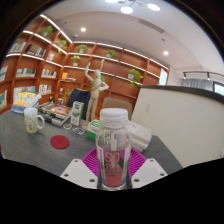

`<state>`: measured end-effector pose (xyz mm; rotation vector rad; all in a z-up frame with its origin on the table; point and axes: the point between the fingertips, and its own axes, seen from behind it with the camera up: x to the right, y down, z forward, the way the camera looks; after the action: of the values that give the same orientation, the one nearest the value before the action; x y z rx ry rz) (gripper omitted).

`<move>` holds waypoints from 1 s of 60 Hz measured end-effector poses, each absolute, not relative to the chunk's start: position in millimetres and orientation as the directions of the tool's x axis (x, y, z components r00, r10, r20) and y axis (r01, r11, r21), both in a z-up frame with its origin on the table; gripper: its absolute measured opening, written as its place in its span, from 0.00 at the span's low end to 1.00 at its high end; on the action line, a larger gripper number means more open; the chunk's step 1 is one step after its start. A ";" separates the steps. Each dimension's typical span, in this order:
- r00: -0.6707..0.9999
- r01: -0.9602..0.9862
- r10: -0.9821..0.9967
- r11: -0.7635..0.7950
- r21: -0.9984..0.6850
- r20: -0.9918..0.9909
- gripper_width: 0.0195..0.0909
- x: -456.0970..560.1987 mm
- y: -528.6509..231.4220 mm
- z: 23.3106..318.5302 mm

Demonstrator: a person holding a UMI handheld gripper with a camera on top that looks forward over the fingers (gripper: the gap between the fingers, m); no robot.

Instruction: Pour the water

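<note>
Clear bottle [114,146], clamped by gripper [113,163]

Riding the tongs [113,166], the camera looks forward across the table [30,148].

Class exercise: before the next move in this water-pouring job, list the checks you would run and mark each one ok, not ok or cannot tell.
1. Bottle between the fingers: ok.
2. Bottle upright: ok.
3. Cap off for pouring: not ok, it looks on.
4. Both pads pressing the bottle: cannot tell.
5. Receiving vessel identified: cannot tell; a jar stands far off on the table.
6. Water level in bottle: cannot tell.
</note>
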<state>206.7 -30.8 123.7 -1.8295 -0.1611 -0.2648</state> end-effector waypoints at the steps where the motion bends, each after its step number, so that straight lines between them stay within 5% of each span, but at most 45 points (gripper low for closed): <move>1: 0.956 0.277 -0.017 -0.272 -0.921 0.293 0.24 198.1 -28.9 124.1; 14: 0.715 0.691 0.105 -0.252 -0.677 0.691 0.24 122.2 30.1 124.3; 28: 0.122 0.988 0.078 -0.100 -0.114 0.989 0.23 21.4 85.9 153.7; 35: -0.237 0.971 -0.019 -0.037 0.237 0.971 0.23 -18.0 109.0 176.8; 47: -0.557 0.830 -0.081 -0.027 0.557 0.827 0.23 -55.3 123.0 182.7; 60: -0.647 0.763 -0.074 -0.041 0.646 0.759 0.23 -62.6 131.8 172.0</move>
<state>-62.6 131.8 172.0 -0.7353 -1.6264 -1.7533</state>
